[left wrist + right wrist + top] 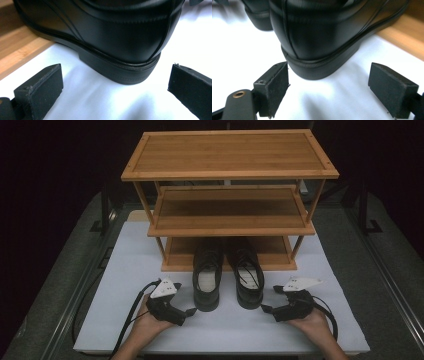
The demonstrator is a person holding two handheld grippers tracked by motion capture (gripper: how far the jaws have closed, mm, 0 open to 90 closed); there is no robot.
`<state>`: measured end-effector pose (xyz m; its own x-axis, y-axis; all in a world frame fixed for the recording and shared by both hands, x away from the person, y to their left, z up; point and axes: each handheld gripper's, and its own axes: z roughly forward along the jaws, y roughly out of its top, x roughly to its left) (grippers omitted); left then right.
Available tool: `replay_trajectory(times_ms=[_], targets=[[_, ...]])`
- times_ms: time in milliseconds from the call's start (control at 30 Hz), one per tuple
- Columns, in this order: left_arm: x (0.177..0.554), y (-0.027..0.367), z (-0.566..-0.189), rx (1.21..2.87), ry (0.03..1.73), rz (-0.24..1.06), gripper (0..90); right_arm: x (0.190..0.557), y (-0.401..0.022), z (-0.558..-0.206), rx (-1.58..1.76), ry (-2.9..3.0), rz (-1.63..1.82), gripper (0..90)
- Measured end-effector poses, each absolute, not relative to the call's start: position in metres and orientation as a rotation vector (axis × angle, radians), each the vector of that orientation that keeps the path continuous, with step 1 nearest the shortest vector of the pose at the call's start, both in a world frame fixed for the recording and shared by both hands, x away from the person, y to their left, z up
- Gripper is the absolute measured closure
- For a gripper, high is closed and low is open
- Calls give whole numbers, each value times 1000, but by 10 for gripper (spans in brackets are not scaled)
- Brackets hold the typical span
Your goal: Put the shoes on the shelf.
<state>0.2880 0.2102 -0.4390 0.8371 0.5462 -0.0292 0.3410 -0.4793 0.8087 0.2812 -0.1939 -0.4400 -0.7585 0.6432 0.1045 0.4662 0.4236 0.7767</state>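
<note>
Two black leather shoes stand side by side on the white mat, toes under the wooden rack's bottom shelf (176,262) and heels toward me. My left gripper (190,312) lies low beside the heel of the left shoe (207,279), open, with nothing between its pads. In the left gripper view the left gripper (115,77) faces that heel (117,37), jaws wide apart and clear of it. My right gripper (265,308) sits by the heel of the right shoe (248,279), also open. In the right gripper view the right gripper (329,75) frames the right heel (319,35) without touching it.
The three-tier wooden rack (227,170) stands at the back of the white mat (125,270); its upper two shelves hold nothing. Grey carpeted table surface (380,285) surrounds the mat. Cables trail from both grippers toward the front edge.
</note>
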Motion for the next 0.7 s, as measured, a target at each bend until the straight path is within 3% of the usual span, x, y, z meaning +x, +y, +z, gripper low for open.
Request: replay_trajectory(times_ms=[433, 600, 700], targets=[[292, 190, -450, 2181, 632, 293, 4, 290, -178, -454, 957, 2516, 1222, 168], [294, 178, -452, 2261, 596, 309, 89, 291, -173, -456, 930, 2537, 1229, 199], [295, 176, -452, 2280, 603, 313, 91, 291, -168, -456, 930, 2537, 1229, 201]])
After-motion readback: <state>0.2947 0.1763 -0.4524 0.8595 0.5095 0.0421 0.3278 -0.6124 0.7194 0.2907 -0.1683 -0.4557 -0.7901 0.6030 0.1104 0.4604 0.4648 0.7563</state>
